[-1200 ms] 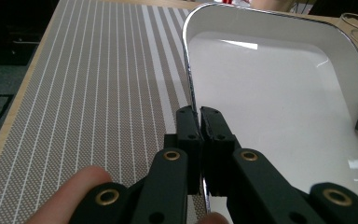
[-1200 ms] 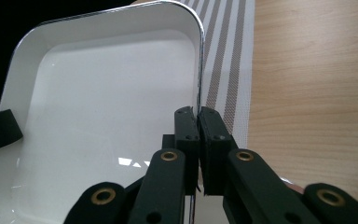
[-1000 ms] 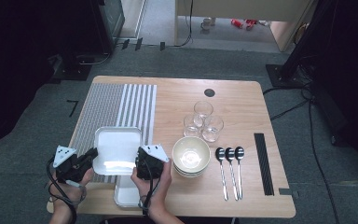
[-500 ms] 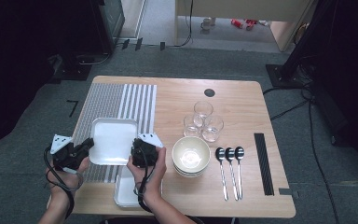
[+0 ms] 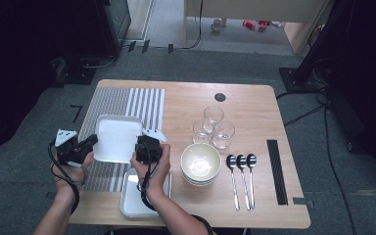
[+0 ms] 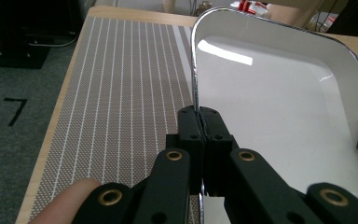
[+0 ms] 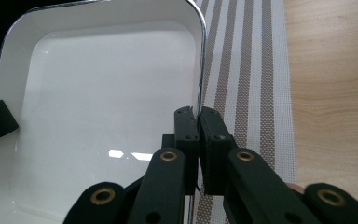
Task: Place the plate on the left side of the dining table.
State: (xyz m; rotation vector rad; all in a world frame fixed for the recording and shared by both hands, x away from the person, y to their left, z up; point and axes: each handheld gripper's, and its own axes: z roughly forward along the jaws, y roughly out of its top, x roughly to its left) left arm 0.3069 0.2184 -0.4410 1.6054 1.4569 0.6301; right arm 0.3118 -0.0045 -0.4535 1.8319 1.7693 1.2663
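My left gripper (image 6: 200,122) has its jaws clamped tight on the left rim of the white tray (image 6: 279,107), my right gripper (image 7: 196,122) jaws pinched on the opposite rim, tray (image 7: 102,107) held between the two. In the high view the left gripper (image 5: 89,143) and right gripper (image 5: 141,145) carry the tray (image 5: 117,137) over the striped placemat (image 5: 127,100) at the left of the tabletop (image 5: 245,105); looks lifted clear of the mat, hard to be sure from this angle. A second tray (image 5: 132,203) lies near the front edge under my right forearm. To the right: stacked bowls (image 5: 200,164), three glasses (image 5: 213,128) behind them, three spoons (image 5: 241,178), then a black strip (image 5: 276,171).
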